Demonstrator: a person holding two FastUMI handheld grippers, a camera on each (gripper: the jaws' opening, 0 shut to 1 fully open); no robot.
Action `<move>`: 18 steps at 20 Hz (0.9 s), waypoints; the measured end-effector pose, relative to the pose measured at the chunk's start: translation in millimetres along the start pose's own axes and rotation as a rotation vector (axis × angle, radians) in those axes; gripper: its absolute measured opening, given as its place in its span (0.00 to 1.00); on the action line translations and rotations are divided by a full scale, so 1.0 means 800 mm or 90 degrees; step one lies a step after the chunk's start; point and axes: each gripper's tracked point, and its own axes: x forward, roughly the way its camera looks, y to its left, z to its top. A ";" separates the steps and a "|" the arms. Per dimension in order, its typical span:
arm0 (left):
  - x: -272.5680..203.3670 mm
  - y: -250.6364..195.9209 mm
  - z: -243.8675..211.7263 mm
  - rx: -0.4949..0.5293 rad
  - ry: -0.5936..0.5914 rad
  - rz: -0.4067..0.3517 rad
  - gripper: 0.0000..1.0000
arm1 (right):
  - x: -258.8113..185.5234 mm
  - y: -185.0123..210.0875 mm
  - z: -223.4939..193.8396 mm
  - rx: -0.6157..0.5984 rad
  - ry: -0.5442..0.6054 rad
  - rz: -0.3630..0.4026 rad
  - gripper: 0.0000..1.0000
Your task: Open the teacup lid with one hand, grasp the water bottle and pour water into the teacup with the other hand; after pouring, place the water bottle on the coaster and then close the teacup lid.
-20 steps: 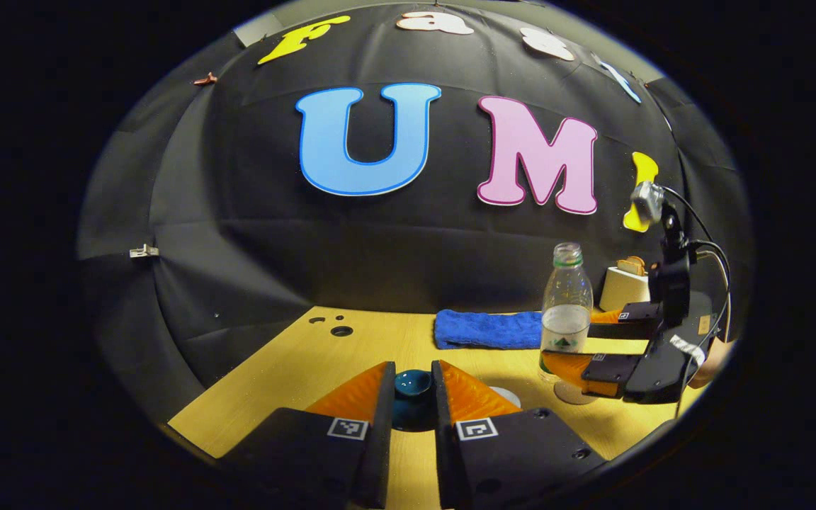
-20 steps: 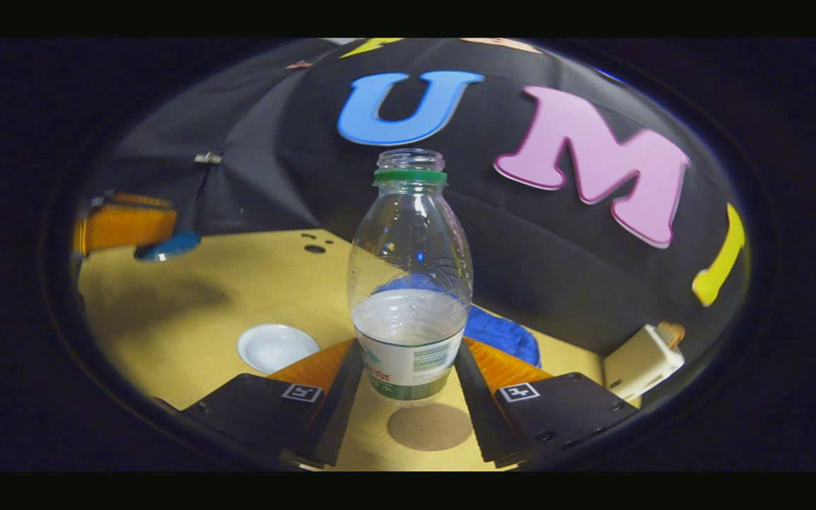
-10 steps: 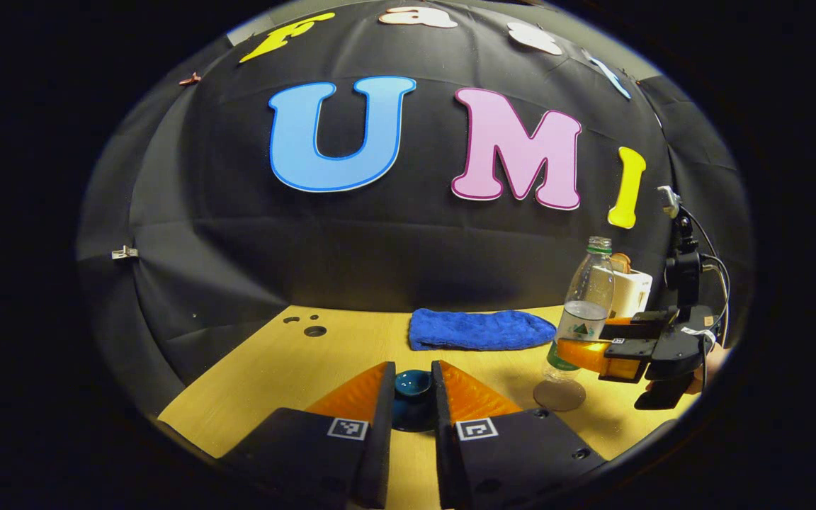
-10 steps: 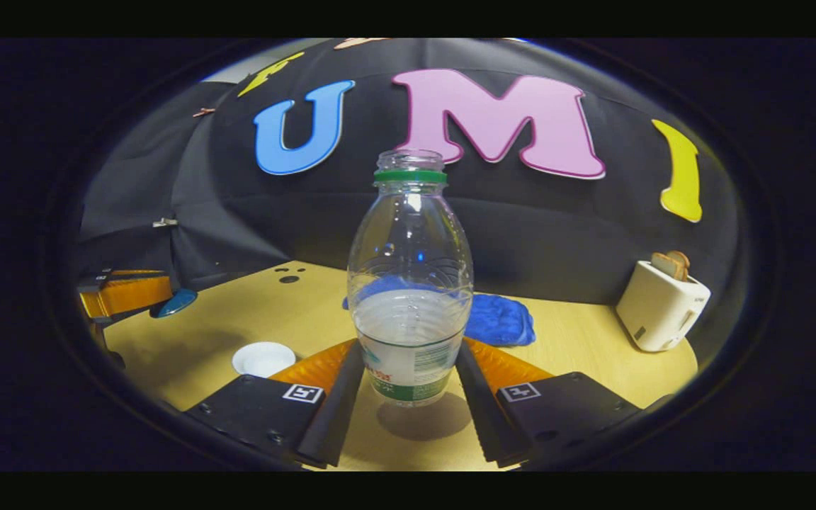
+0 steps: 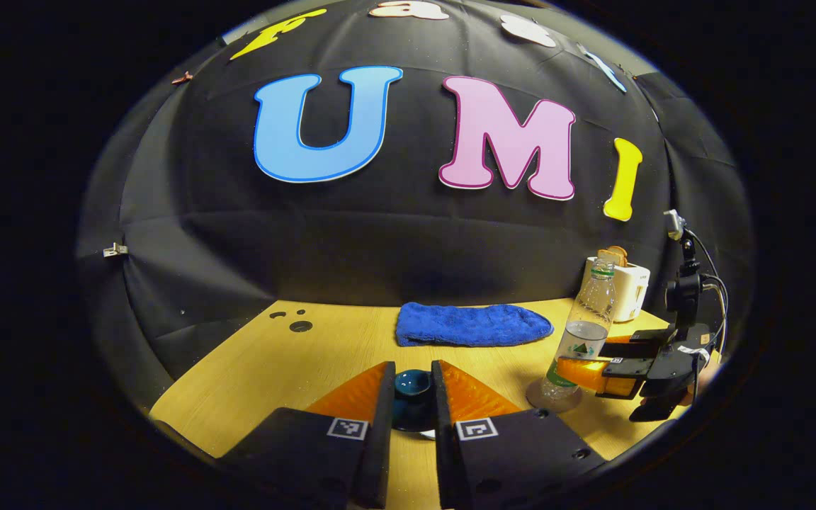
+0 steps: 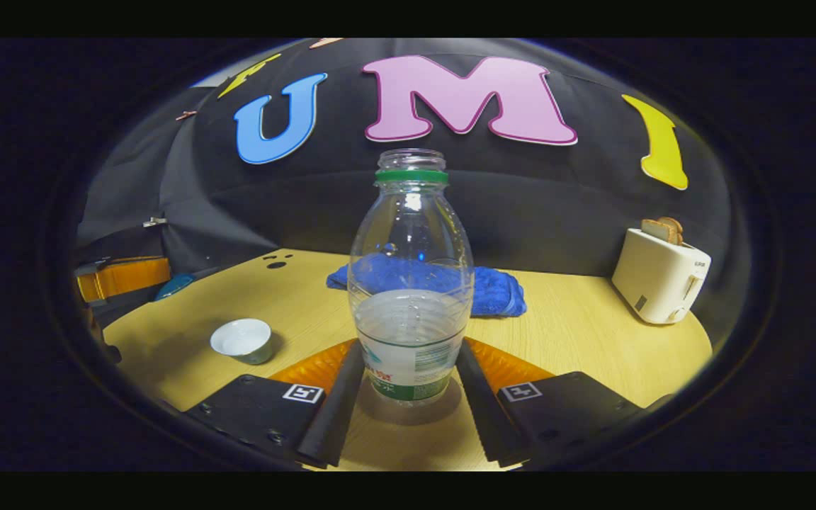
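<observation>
Right gripper [image 6: 408,375], frame centre: fingers clamp upright water bottle [image 6: 410,283] on coaster [image 5: 554,401]. Left gripper [image 5: 411,397], bottom centre: pinches dark-blue teacup lid [image 5: 412,384].

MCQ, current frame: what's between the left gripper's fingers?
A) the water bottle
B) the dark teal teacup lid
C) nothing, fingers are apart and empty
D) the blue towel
B: in the left gripper view the left gripper has both fingers pressed on the dark teal teacup lid, while the water bottle sits in the other gripper farther off and the blue towel lies flat on the table.
</observation>
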 end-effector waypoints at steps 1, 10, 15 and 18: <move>0.001 -0.001 -0.001 0.001 0.003 0.000 0.27 | -0.002 -0.002 -0.001 0.000 0.001 0.002 0.76; 0.016 -0.009 -0.006 0.015 0.012 -0.015 0.27 | 0.003 -0.003 -0.016 0.013 0.028 -0.005 0.80; 0.029 -0.019 -0.014 0.006 0.019 -0.029 0.31 | -0.009 -0.007 -0.038 0.032 0.056 -0.018 0.97; 0.043 -0.024 -0.030 -0.008 0.036 -0.035 0.31 | -0.030 -0.003 -0.060 0.045 0.077 -0.023 0.93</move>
